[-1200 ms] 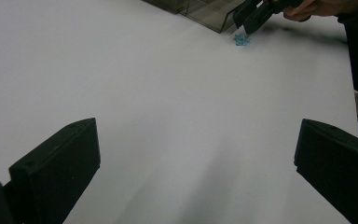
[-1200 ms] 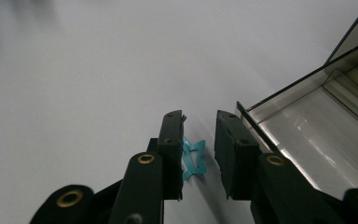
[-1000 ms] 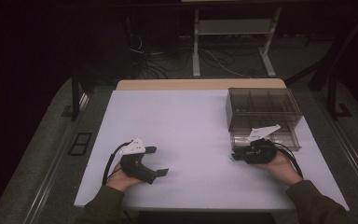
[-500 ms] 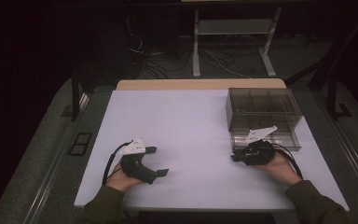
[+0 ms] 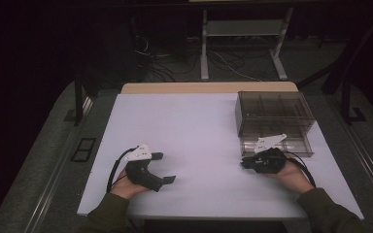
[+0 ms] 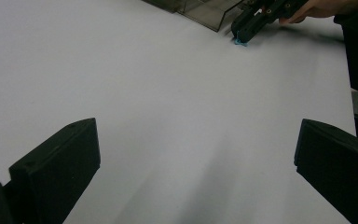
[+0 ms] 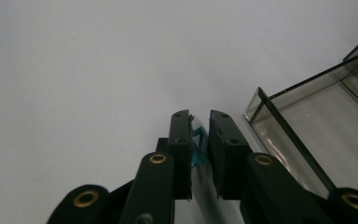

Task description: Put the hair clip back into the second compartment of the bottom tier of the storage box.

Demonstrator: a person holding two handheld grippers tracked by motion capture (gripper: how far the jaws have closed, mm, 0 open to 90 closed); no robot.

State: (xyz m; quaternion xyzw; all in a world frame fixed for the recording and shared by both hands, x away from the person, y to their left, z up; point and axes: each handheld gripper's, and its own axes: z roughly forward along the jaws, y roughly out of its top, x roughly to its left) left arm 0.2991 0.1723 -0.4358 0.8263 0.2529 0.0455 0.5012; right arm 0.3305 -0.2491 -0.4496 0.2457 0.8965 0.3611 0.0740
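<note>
Right gripper (image 7: 199, 135) jaws just closing, pinched small blue piece (image 7: 197, 142) beside clear box (image 7: 303, 135); left gripper (image 6: 196, 158) wide, empty. Risk: thin piece slipping out on lift.

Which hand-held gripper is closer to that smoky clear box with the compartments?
The right hand-held gripper sits just in front of the compartment box, near its front left corner. The left hand-held gripper rests far across the table.
</note>
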